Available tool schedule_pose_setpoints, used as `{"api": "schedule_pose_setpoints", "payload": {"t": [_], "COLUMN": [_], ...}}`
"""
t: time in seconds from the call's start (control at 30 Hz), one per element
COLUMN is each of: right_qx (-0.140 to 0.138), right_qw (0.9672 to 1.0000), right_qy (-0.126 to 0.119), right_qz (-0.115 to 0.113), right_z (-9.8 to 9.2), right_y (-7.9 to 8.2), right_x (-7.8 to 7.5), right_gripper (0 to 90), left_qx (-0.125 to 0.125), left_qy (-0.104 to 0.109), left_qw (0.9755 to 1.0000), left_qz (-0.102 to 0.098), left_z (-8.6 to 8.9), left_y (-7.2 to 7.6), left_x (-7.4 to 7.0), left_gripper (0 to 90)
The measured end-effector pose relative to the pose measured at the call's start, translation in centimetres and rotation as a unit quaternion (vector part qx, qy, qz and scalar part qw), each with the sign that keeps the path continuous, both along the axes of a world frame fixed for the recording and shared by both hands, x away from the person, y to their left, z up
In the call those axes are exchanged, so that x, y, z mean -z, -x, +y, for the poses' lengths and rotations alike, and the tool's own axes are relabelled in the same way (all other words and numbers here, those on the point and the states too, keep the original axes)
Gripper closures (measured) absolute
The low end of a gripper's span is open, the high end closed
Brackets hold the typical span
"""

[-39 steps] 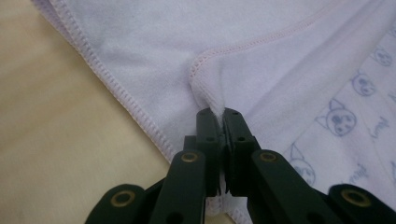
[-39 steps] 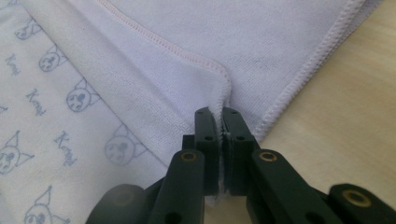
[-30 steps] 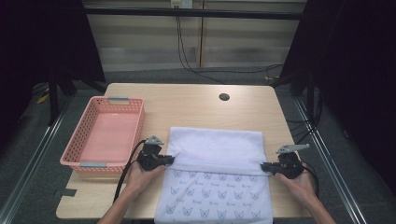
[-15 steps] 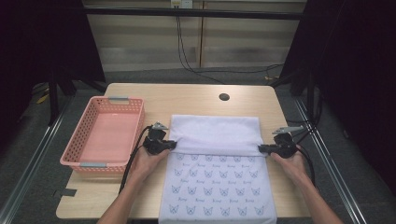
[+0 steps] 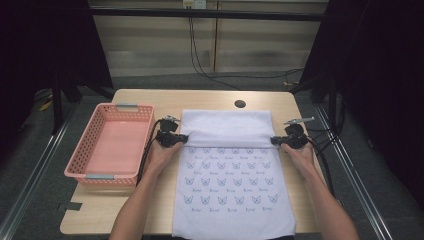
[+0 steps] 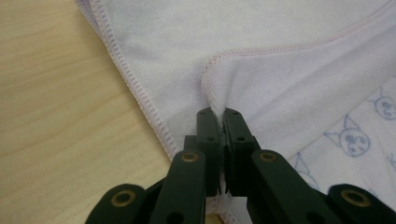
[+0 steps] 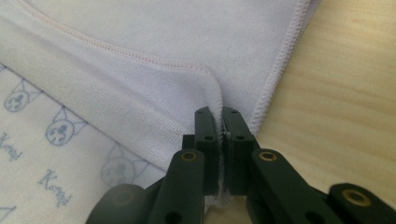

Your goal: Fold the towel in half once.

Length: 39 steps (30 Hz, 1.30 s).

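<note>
The towel [image 5: 232, 185] lies flat in the lower middle of the frame, its cat-print side up, running off the table [image 5: 150, 100] edge at the bottom. The left gripper [image 5: 181, 138] and right gripper [image 5: 276, 141] are each clenched on a corner of a plain white flap folded over the print, just above mid-frame. I'd say the fold is only partly made; that flap looks not yet laid down. The pink basket [image 5: 80, 172] sits empty at left.
</note>
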State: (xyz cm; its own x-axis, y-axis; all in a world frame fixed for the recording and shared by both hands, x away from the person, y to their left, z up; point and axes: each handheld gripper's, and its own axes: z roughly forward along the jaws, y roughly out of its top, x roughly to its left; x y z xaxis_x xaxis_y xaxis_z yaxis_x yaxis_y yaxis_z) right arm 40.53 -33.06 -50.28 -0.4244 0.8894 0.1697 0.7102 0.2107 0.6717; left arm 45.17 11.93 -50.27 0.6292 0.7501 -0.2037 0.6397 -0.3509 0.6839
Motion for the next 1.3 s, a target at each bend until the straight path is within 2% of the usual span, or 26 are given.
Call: {"api": "schedule_pose_setpoints", "payload": {"t": [0.07,0.13,0.23,0.3,0.4,0.43,0.5,0.57,0.63,0.7,0.8,0.83,0.9,1.1,1.17,1.23,1.3], "right_qx": [0.001,0.002,0.010,0.012,0.008,0.004,0.001,-0.005,-0.006,-0.005,-0.009,-0.014,-0.022,-0.044,-0.050,-0.056,-0.061], "right_qw": [1.0000,1.0000,0.9999,0.9999,1.0000,1.0000,0.9998,0.9994,0.9985,0.9971,0.9937,0.9924,0.9903,0.9861,0.9845,0.9823,0.9803], "right_qy": [-0.001,0.002,0.000,0.001,-0.003,-0.004,-0.012,-0.014,-0.026,-0.034,-0.058,-0.064,-0.067,-0.073,-0.079,-0.083,-0.085], "right_qz": [0.000,-0.006,-0.009,-0.013,-0.002,-0.006,-0.017,-0.033,-0.048,-0.068,-0.095,-0.104,-0.120,-0.143,-0.149,-0.158,-0.167], "right_z": [-0.1,0.0,0.1,0.1,-0.1,-0.1,-0.4,-0.6,-1.0,-1.3,-1.9,-1.9,-1.8,-1.6,-1.6,-1.6,-1.7], "right_y": [-0.5,-0.9,-1.2,-1.3,-1.4,-1.3,-1.1,-0.9,-0.5,-0.1,0.9,1.4,2.3,4.8,5.8,6.7,7.6], "right_x": [0.0,0.1,0.2,0.2,-0.2,-0.4,-1.2,-2.3,-3.6,-5.1,-7.3,-8.0,-9.1,-11.7,-12.5,-13.5,-14.5], "right_gripper": [86.5,86.5,86.5,86.5,86.5,86.5,86.5,86.4,86.5,86.4,86.4,86.4,86.4,86.4,86.4,86.4,86.4], "left_qx": [0.004,0.004,-0.017,-0.011,-0.007,-0.003,0.004,0.009,0.014,0.019,0.028,0.033,0.041,0.063,0.067,0.071,0.079], "left_qy": [-0.006,-0.004,0.026,0.019,0.024,0.022,0.031,0.050,0.068,0.078,0.098,0.095,0.103,0.116,0.130,0.132,0.139], "left_qw": [1.0000,1.0000,0.9995,0.9997,0.9995,0.9997,0.9995,0.9986,0.9972,0.9958,0.9931,0.9927,0.9911,0.9862,0.9836,0.9823,0.9790], "left_qz": [-0.001,-0.001,0.002,0.006,0.019,0.012,0.002,-0.015,-0.029,-0.044,-0.057,-0.066,-0.074,-0.100,-0.106,-0.112,-0.126], "left_z": [0.0,0.1,0.1,0.1,0.2,0.2,0.2,0.2,0.4,1.0,2.0,2.1,2.5,3.7,4.1,4.3,4.5], "left_y": [-0.3,-0.7,-1.4,-1.7,-1.9,-1.8,-1.3,-0.8,-0.2,0.4,1.7,2.3,3.4,6.3,7.0,7.6,8.5], "left_x": [-0.1,0.0,0.4,0.3,-0.3,-0.6,-1.7,-3.4,-5.1,-6.7,-8.5,-9.2,-10.3,-13.1,-14.0,-15.1,-16.2], "left_gripper": [87.0,87.0,87.0,87.0,87.1,87.1,87.1,87.1,87.1,87.0,87.0,87.0,87.0,87.0,87.0,87.0,86.9]}}
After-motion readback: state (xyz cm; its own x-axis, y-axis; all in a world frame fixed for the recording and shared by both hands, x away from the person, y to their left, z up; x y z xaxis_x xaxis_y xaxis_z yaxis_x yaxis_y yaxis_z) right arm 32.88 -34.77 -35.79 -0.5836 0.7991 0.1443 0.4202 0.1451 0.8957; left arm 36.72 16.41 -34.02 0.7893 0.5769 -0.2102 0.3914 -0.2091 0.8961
